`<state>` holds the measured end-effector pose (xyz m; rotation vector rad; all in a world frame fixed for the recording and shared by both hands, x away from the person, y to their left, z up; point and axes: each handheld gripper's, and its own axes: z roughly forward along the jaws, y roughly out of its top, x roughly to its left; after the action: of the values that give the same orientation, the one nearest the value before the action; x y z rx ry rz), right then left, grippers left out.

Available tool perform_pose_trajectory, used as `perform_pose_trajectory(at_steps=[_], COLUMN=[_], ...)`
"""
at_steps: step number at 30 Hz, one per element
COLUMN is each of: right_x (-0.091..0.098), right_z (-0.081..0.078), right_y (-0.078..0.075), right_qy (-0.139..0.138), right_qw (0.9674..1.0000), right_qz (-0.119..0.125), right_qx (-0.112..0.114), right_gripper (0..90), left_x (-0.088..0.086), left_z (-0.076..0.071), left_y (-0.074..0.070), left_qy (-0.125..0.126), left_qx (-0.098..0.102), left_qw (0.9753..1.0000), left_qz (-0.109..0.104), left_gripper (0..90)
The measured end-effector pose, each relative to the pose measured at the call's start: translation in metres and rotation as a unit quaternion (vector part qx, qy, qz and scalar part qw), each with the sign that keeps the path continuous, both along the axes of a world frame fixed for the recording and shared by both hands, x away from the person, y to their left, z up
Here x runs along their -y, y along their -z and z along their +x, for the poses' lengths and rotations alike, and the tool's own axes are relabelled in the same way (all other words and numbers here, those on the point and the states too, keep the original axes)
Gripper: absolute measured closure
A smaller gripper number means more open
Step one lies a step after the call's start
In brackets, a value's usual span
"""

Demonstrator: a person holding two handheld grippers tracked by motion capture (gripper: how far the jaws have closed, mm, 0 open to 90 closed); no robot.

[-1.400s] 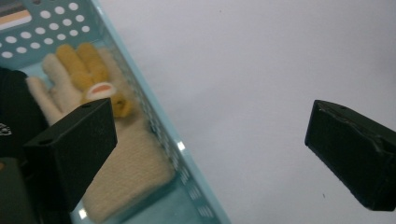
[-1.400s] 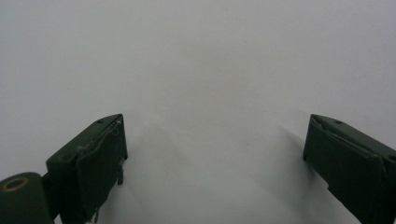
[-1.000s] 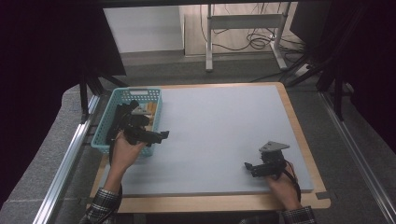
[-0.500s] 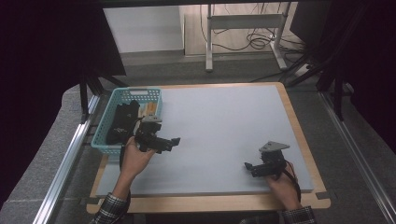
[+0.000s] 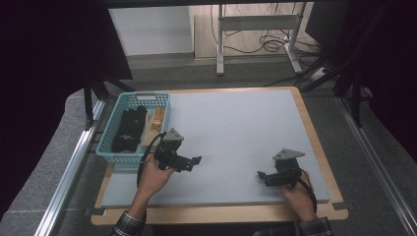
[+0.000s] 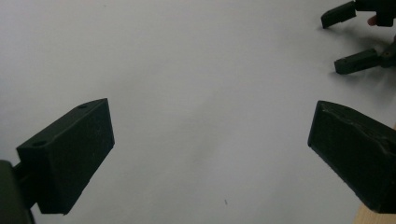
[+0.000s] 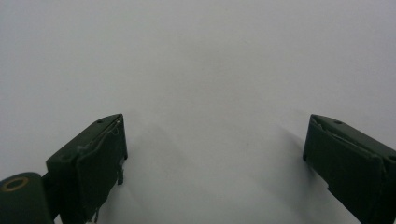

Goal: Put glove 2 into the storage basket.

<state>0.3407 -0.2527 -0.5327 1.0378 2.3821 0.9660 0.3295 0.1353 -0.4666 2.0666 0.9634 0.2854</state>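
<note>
- Basket [image 5: 115, 147]: a teal plastic one with a lattice wall stands at the left edge of the tabletop [image 5: 236, 132], just beside the left hand-held gripper [image 5: 193, 162]; it is the nearest thing to that gripper.
- Inside the basket lies a black bundle [image 5: 129, 129] along its left part and a tan, wood-coloured piece [image 5: 155, 123] against its right wall; what these are cannot be told from the high view.
- No brand, label or writing can be read on the basket, on its contents or on either gripper; the pictures are too small and soft for that.
- Left hand-held gripper: held low over the grey tabletop by the person's left hand [image 5: 153, 177], its tip pointing toward the middle of the tabletop, away from the basket. In the left gripper view its two black jaws stand wide apart with bare grey surface between them; nothing is gripped.
- Right hand-held gripper [image 5: 263, 176]: held by the right hand [image 5: 295, 194] near the front right of the tabletop, well apart from the basket. In the right gripper view its jaws are likewise spread wide over the bare surface, holding nothing.
- The left gripper view also catches the right gripper's two jaw tips at its upper right corner.
- Each gripper carries a grey three-cornered plate on top, and a dark cable loops from the left one by the hand.
</note>
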Motion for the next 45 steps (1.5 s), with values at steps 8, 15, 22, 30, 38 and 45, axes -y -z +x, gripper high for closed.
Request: perform_pose_trajectory(at_steps=[8, 15, 22, 30, 38, 45], right_x=[0.000, 0.000, 0.000, 0.000, 0.000, 0.000], right_z=[0.000, 0.000, 0.000, 0.000, 0.000, 0.000], right_y=[0.000, 0.000, 0.000, 0.000, 0.000, 0.000], right_qy=[0.000, 0.000, 0.000, 0.000, 0.000, 0.000], right_qw=[1.0000, 1.0000, 1.0000, 1.0000, 1.0000, 1.0000], right_qz=[0.000, 0.000, 0.001, 0.000, 0.000, 0.001], right_qx=[0.000, 0.000, 0.000, 0.000, 0.000, -0.001], right_gripper=[6.0, 6.0, 6.0, 6.0, 6.0, 6.0], left_x=[0.014, 0.018, 0.021, 0.026, 0.032, 0.033], left_z=[-0.007, -0.012, -0.016, -0.018, -0.019, -0.020], left_y=[0.020, 0.037, 0.053, 0.067, 0.080, 0.081], left_qy=[0.018, 0.025, 0.024, 0.026, 0.019, 0.018], left_qx=[0.000, 0.001, 0.001, -0.008, -0.010, -0.007], left_qw=[0.9998, 0.9996, 0.9993, 0.9987, 0.9973, 0.9971], left_qz=[0.004, 0.010, 0.029, 0.044, 0.070, 0.073], left_gripper=[0.0, 0.0, 0.0, 0.0, 0.0, 0.0])
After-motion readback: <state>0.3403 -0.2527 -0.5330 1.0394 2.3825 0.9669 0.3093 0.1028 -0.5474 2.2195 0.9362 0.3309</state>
